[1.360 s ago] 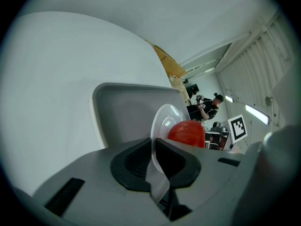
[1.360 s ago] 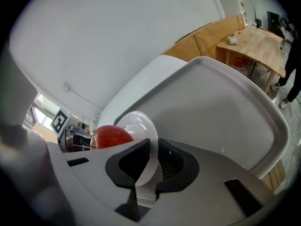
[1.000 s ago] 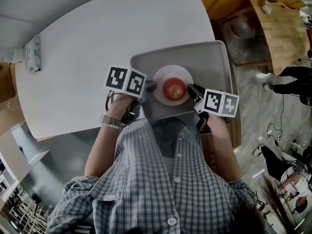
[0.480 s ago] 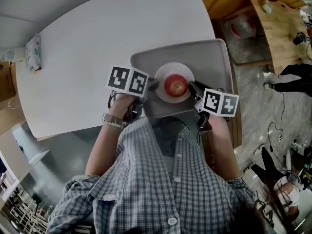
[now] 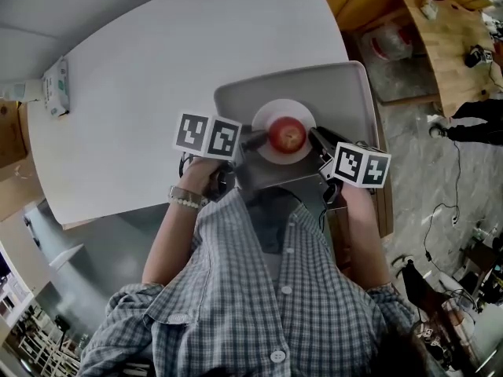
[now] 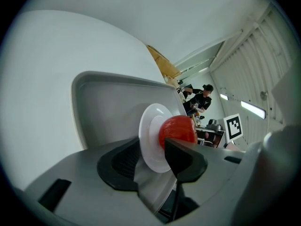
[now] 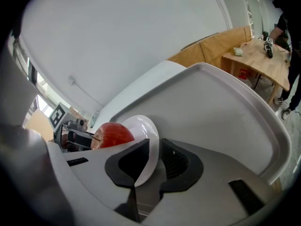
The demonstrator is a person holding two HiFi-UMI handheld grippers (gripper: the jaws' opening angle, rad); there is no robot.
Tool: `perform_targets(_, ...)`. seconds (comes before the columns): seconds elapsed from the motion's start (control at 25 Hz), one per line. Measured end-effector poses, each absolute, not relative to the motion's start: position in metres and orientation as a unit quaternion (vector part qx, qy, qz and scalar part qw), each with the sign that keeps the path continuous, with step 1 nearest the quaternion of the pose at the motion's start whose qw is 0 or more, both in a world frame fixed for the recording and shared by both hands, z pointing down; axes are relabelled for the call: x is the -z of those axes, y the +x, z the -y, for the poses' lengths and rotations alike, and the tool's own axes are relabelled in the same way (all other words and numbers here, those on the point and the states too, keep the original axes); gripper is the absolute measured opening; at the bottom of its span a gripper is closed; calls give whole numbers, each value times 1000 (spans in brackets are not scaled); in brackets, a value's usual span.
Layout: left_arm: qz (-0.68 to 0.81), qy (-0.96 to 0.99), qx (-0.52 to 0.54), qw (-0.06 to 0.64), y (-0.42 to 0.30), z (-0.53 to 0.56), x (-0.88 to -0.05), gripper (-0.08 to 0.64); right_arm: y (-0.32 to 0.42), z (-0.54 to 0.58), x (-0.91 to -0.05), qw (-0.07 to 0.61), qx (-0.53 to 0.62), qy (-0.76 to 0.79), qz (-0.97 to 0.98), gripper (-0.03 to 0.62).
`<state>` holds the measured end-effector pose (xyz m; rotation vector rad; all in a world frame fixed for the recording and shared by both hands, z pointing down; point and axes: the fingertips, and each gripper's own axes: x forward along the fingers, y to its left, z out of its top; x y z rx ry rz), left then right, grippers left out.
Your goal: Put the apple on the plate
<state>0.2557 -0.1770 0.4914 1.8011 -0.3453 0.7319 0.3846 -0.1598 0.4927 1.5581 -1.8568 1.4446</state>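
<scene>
- Grey plastic left gripper [image 6: 153, 150], nearest — its jaws have just been opening and stand wide, with the near rim of the round white plate [image 6: 146, 126] between them, seemingly untouched by either pad.
- Grey right gripper [image 7: 155, 149] — jaws narrow, pinched on the plate's opposite rim.
- Between the two tips, the round red apple [image 5: 288, 134] sits on the plate's middle, just beyond both grippers and about equally near each; it has no long axis to speak of.
- Farther out, the grey rectangular tray [image 5: 338, 93] bears the plate; the apple looks placed.
</scene>
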Motion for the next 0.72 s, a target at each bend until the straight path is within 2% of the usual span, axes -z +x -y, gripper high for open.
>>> perform_targets(0.2,144,763,-293,558,257,178,-489,186,386,160,-495,165,-503,551,645,63)
perform_targets(0.72,145,773,-281,550,241,181,-474,187,397,164,-491,163,-484,587,628,63)
